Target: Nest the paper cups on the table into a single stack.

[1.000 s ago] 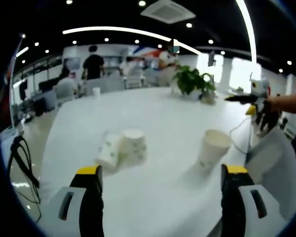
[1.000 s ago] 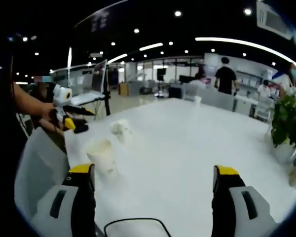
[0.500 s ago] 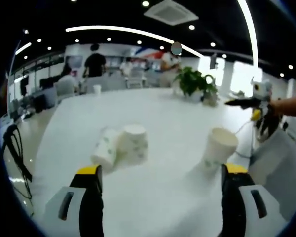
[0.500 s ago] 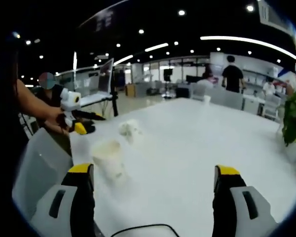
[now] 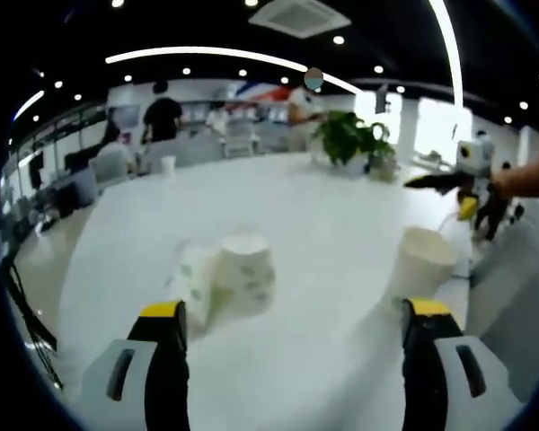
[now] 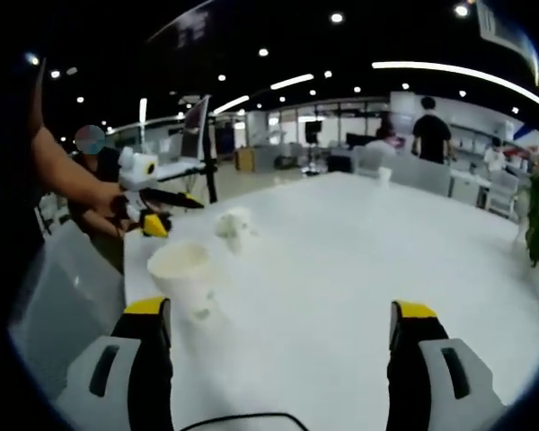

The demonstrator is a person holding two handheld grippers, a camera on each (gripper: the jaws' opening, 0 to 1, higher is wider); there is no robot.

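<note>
Left gripper: jaws wide apart, holding nothing, hovering over the white table. Just ahead of its left jaw, a lying cup on its side, touching an inverted cup with green print that stands base-up just to the right. Ahead of its right jaw, an upright cup, mouth up, well apart from the pair. Past that cup, at the right edge, the right gripper shows in a person's hand. A potted plant sits far ahead across the table; people stand in the background.

Right gripper: jaws also wide apart, empty, above the table. Ahead of its left jaw, the upright cup, open mouth visible. Further ahead and slightly right of it, the two-cup pair, small and blurred. Left of the cups, the left gripper held above the table edge in a hand.
</note>
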